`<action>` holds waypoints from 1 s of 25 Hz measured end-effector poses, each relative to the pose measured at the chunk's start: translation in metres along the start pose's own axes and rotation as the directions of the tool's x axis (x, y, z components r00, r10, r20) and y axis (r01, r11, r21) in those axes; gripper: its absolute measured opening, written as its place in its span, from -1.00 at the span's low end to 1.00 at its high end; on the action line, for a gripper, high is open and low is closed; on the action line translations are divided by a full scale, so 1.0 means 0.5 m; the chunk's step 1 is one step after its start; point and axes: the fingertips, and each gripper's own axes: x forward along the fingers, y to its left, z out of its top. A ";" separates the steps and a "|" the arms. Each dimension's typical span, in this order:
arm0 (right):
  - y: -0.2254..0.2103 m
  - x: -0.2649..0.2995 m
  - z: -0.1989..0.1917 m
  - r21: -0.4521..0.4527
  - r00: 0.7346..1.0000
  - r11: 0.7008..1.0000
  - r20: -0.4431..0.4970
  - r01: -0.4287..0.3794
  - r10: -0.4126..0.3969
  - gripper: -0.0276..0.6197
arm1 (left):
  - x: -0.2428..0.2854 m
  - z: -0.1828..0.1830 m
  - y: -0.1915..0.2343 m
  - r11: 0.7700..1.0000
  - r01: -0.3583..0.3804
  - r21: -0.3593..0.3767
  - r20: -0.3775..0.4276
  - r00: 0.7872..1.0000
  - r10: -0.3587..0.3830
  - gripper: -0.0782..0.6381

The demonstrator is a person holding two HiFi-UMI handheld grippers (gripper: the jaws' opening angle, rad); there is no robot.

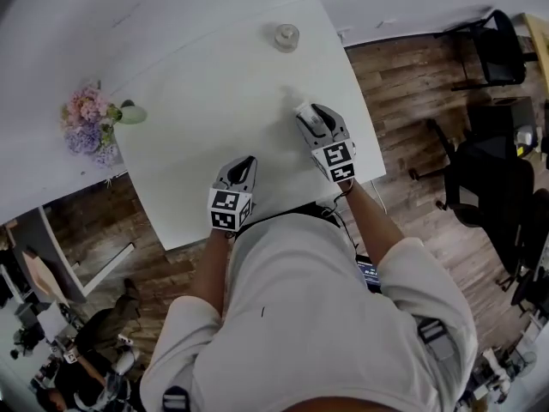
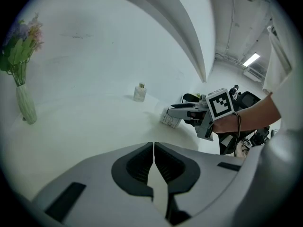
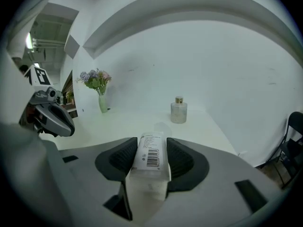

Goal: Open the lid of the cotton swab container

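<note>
The cotton swab container [image 3: 151, 157] is a small white box with a barcode label on top. My right gripper [image 3: 151, 149] is shut on it, one pad against each long side. In the head view the container [image 1: 304, 108] sticks out past the right gripper [image 1: 311, 117] over the white table [image 1: 197, 101]. From the left gripper view the container [image 2: 170, 118] sits low over the tabletop in the right gripper [image 2: 182, 111]. My left gripper [image 2: 153, 148] is shut with nothing in it, near the table's front edge [image 1: 244, 166], apart from the container.
A small glass bottle [image 1: 286, 37] with a gold cap [image 3: 178, 100] stands at the table's far side. A vase of flowers [image 1: 93, 125] stands at the left corner. Wooden floor and black office chairs [image 1: 493, 170] lie to the right of the table.
</note>
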 end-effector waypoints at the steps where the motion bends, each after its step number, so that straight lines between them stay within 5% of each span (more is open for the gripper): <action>1: 0.002 -0.001 -0.001 0.001 1.000 1.000 -0.017 -0.008 0.008 -0.32 | 0.005 0.001 -0.002 1.000 0.005 0.006 -0.005 1.000 -0.005 -0.71; 7: -0.004 0.013 -0.018 -0.033 0.961 0.995 -0.263 -0.097 0.085 -0.30 | 0.029 0.036 -0.019 0.999 0.034 0.030 0.015 0.999 -0.034 -0.71; 10: -0.004 0.028 -0.034 -0.089 0.901 0.983 -0.419 -0.160 0.109 -0.28 | 0.031 0.039 -0.021 0.999 0.036 0.016 0.029 0.999 -0.037 -0.71; 14: -0.001 0.047 -0.047 -0.107 0.789 0.960 -0.597 -0.258 0.146 -0.26 | 0.024 0.029 -0.013 0.999 0.031 -0.016 0.033 0.999 -0.031 -0.71; 19: 0.001 0.059 -0.034 -0.131 0.710 0.924 -0.681 -0.358 0.179 -0.32 | 0.014 0.014 0.005 0.999 0.018 -0.048 0.031 0.999 -0.016 -0.71; 22: 0.004 0.058 -0.028 -0.095 0.748 0.933 -0.627 -0.348 0.215 -0.33 | 0.010 0.011 0.012 0.998 0.008 -0.059 0.035 0.999 -0.006 -0.71; 25: 0.016 0.068 0.011 -0.033 0.867 0.953 -0.426 -0.302 0.260 -0.33 | 0.009 0.010 0.016 0.998 0.004 -0.065 0.037 0.999 -0.002 -0.71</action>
